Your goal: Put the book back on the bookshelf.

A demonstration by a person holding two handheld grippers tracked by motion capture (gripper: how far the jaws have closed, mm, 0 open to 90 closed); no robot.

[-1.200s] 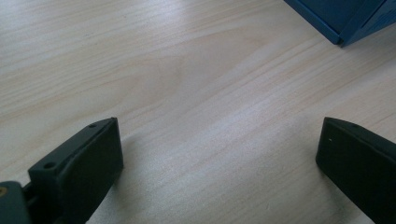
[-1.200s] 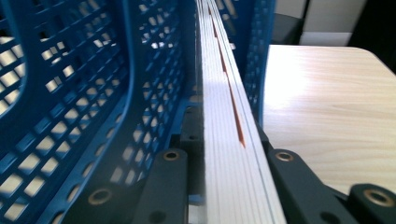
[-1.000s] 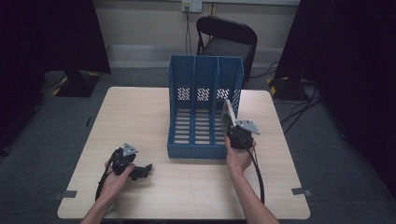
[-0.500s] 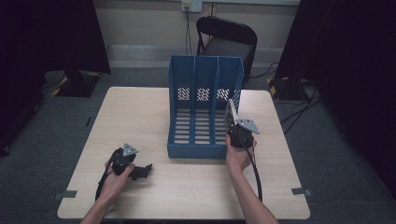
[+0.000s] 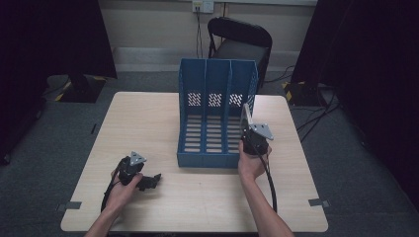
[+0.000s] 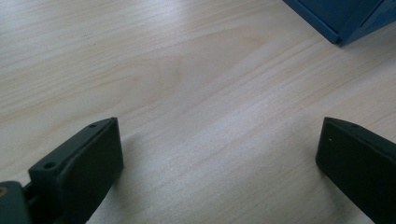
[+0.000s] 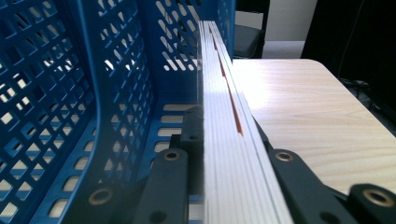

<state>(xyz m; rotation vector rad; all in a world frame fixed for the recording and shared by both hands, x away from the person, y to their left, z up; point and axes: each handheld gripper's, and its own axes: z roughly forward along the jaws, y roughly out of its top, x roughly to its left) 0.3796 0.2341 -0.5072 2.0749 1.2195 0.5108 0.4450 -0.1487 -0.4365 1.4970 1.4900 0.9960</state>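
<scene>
your right gripper (image 5: 248,129) is clamped on a thin book (image 7: 229,121), held on edge with its page block facing you, just at the right-hand wall of the blue file rack (image 5: 217,94). in the right gripper view the book's long axis runs straight away from the jaws, parallel to the rack's perforated wall (image 7: 121,84), which stands just to its left; the book's far end reaches toward the rack's back panel. whether the book is already inside the rightmost slot or riding just outside that wall cannot be told from these pictures. that is the relation the next move likely turns on: the slot lies to the left of the book, so a short sideways shift, keeping the book upright and parallel to the dividers, looks like what is called for. bare table (image 5: 296,148) lies to the right, with open room there. your left gripper (image 5: 150,181) rests well apart near the table's front left, its jaws wide apart over bare wood, holding nothing. the right hand is plainly the nearer one.
</scene>
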